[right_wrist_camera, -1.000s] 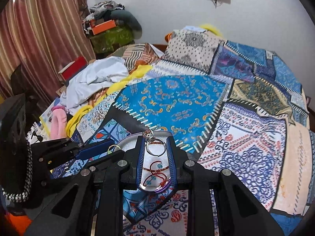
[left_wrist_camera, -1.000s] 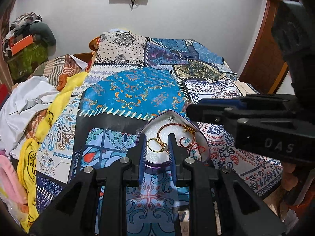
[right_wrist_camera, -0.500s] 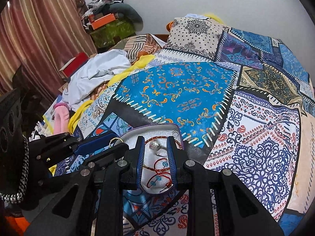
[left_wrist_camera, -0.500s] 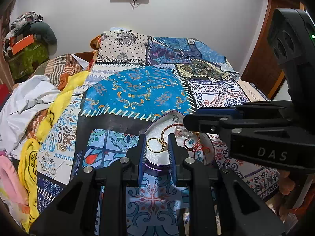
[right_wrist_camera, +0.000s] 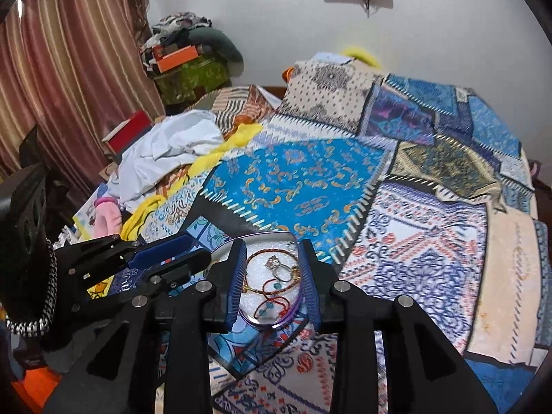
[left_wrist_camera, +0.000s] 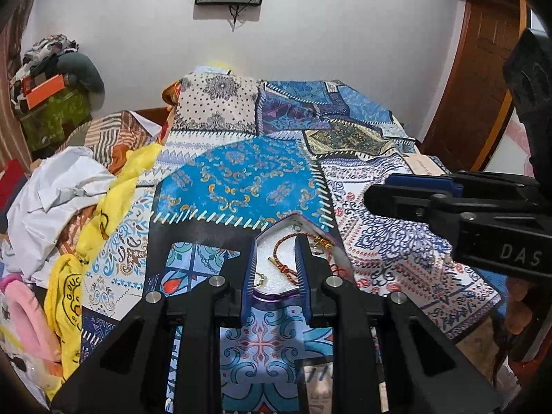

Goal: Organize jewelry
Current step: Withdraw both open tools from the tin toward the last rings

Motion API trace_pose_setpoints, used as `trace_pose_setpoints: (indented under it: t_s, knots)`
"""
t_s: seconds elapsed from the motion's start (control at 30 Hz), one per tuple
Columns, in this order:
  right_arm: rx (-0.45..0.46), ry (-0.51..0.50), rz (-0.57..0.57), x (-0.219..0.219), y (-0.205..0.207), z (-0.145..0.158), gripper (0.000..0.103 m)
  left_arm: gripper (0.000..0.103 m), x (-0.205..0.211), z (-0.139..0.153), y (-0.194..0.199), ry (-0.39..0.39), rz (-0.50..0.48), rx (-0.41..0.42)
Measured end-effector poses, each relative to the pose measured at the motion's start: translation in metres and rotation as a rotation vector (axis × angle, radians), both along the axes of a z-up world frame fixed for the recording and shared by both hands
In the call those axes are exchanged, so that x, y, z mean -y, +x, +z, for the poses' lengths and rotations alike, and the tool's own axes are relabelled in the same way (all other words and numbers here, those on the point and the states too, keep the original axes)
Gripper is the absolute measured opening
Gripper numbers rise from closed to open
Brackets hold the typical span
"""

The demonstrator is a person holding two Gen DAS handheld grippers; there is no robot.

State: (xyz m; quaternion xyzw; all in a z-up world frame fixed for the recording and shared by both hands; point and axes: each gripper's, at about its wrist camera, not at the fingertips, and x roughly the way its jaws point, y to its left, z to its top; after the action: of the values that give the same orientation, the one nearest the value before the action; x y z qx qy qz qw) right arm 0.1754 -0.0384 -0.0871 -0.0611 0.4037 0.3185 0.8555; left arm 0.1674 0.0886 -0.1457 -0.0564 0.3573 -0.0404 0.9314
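On the quilt (right_wrist_camera: 310, 186), one tray (right_wrist_camera: 220, 250) lies with its long axis running away from the cameras, pointed end far. Left gripper (left_wrist_camera: 274, 269) hovers, jaws slightly apart, empty. Tray holds perhaps three bangles (right_wrist_camera: 272, 272) and one ring (right_wrist_camera: 281, 272). Right gripper (right_wrist_camera: 272, 279) is opening, gripping nothing.
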Motion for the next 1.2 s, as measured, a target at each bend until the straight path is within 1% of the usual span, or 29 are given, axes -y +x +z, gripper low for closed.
trace_pose_setpoints:
  t_s: [0.13,0.2,0.23,0.47,0.57,0.7,0.9,1.07,1.2]
  knots:
    - [0.026,0.016,-0.027,0.017,-0.008,0.011,0.028,0.023,0.008,0.013,-0.007,0.014,-0.008,0.023]
    - [0.045,0.018,-0.049,0.029,-0.012,0.017,0.028,0.028,0.013,0.019,-0.011,0.021,-0.016,0.035]
    - [0.053,0.02,-0.06,0.034,-0.014,0.019,0.028,0.029,0.016,0.022,-0.012,0.026,-0.02,0.042]
    - [0.099,0.018,-0.147,0.077,-0.026,0.033,0.028,0.03,0.045,0.042,-0.022,0.055,-0.075,0.078]
    - [0.112,0.033,-0.185,0.098,-0.029,0.039,0.028,0.031,0.059,0.047,-0.023,0.058,-0.097,0.087]
    - [0.13,0.031,-0.225,0.119,-0.033,0.042,0.028,0.035,0.076,0.049,-0.021,0.05,-0.123,0.085]
    - [0.107,0.018,-0.26,0.145,-0.039,0.031,0.029,0.035,0.104,0.038,-0.014,0.034,-0.163,0.041]
    - [0.05,0.0,-0.271,0.161,-0.041,0.007,0.029,0.035,0.125,0.018,-0.01,0.017,-0.202,-0.029]
    - [-0.025,-0.012,-0.269,0.17,-0.04,-0.018,0.029,0.035,0.137,-0.002,-0.009,0.02,-0.228,-0.086]
